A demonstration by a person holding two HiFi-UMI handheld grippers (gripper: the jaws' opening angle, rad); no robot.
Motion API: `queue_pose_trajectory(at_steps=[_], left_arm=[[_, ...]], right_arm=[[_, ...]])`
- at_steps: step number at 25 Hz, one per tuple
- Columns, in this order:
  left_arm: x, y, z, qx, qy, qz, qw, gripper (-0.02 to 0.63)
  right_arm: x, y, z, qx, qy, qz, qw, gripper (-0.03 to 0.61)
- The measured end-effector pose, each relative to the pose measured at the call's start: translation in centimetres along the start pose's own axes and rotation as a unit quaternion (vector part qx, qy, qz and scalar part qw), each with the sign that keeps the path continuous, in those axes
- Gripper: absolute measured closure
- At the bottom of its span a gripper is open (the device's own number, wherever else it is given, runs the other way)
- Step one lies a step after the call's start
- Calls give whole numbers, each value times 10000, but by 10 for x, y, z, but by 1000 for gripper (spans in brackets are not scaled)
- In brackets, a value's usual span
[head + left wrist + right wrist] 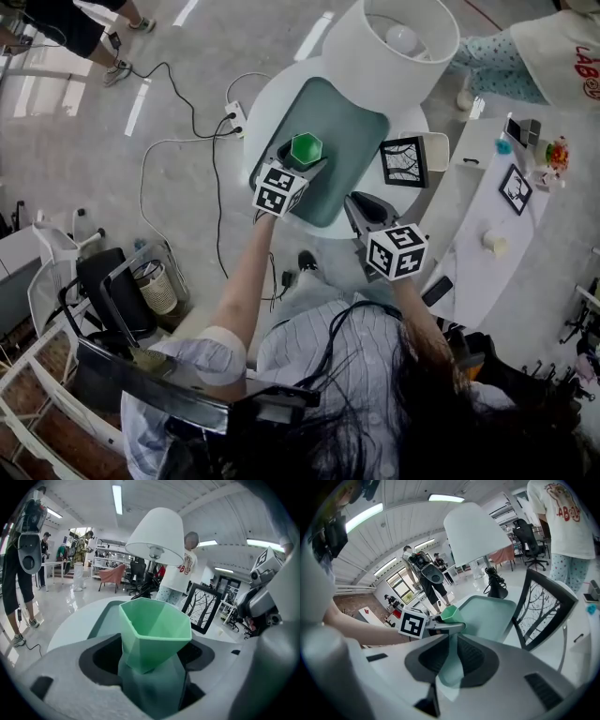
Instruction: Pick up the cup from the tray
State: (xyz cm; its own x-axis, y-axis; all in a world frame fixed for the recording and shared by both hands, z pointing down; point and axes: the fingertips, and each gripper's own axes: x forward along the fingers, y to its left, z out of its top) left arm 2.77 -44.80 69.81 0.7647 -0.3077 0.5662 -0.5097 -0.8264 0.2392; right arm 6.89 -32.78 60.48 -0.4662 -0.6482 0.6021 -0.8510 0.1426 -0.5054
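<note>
On the tray [356,131]: grasp pending.
Left gripper [152,660] gapes around cup [154,630], not gripping; next, probably close and lift. Right gripper [361,204] barely parted, empty.

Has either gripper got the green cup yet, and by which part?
Nothing is held. The cup stands on the tray between the left gripper's open jaws, not clamped by its pads. The right gripper is empty.
</note>
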Motion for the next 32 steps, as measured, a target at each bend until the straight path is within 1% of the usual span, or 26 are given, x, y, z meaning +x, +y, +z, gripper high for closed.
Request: queue_pose_trajectory(at_steps=[7, 14, 20, 24, 28, 32], left_arm=[[4, 1, 4, -5, 17, 52, 10000, 270], [-14, -2, 11, -7, -52, 143, 9999, 272], [-40, -17, 20, 94, -107, 185, 9997, 272], [-60, -26, 25, 81, -240, 210, 9995, 273], [-87, -40, 31, 42, -348, 219, 9991, 273], [-117, -56, 33, 99, -376, 287, 9988, 273]], right_arm=[[-5, -11, -2, 65, -12, -110, 9999, 509], [-5, -7, 2, -7, -73, -54, 10000, 509], [-9, 10, -2, -110, -100, 61, 9999, 509], [-8, 18, -4, -187, -153, 124, 9996, 509], [-12, 34, -4, -277, -247, 204, 9991, 509], [-18, 52, -6, -367, -346, 290, 9983, 509]])
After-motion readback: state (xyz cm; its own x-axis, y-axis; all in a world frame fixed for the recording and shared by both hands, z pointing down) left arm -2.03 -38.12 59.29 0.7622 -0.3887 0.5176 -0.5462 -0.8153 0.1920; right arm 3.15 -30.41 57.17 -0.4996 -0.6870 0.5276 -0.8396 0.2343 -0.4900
